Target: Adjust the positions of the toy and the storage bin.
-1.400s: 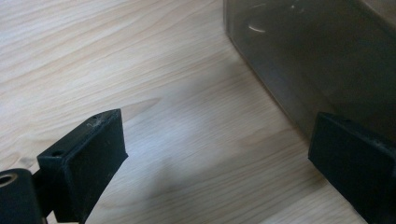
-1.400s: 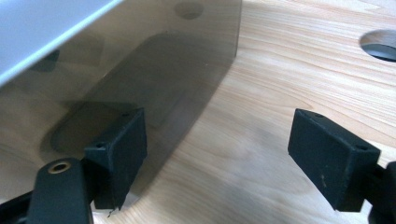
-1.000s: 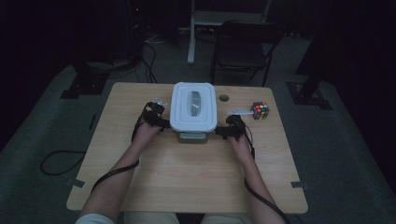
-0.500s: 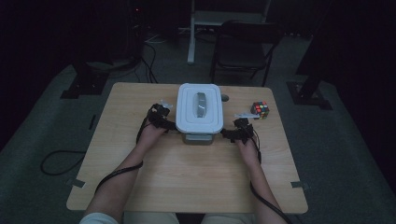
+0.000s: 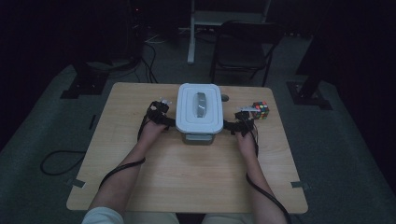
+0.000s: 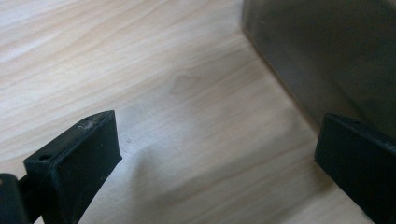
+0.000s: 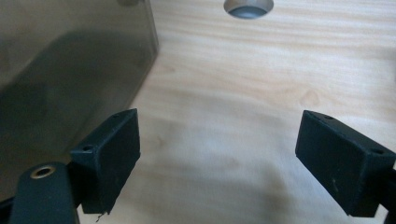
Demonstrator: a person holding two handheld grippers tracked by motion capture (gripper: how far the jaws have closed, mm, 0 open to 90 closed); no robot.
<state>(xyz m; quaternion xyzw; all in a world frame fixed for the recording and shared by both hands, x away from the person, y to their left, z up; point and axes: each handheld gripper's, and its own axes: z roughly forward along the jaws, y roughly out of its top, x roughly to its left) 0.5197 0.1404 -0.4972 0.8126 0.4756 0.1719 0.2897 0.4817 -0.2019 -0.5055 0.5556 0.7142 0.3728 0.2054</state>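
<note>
1. Container (image 5: 199, 116) w/ white lid sits mid-worktop (image 5: 187, 186), toward the far edge, btwn the two tools.
2. Left tool (image 5: 164, 122) is just beside the container's left side, low at the base. In the left gripper view the box wall (image 6: 327, 51) fills the upper right; jaws spread wide, bare wood btwn them, nothing pinched. One jaw lies close by the wall; can't tell if it touches.
3. Right tool (image 5: 233, 126) is just beside the container's right side. In the right gripper view the smoky clear wall (image 7: 70, 70) is at left, beside the left jaw; jaws have just been opening and now stand wide apart, only wood btwn them, nothing gripped.
4. Lid (image 5: 199, 108) is seated on the box, grey handle strip along its middle.
5. Puzzle cube (image 5: 261, 110) rests on the worktop to the right of the container, near the right tool, apart from both.
6. Round hole (image 7: 248, 6) in the worktop shows past the right tool's jaws.
</note>
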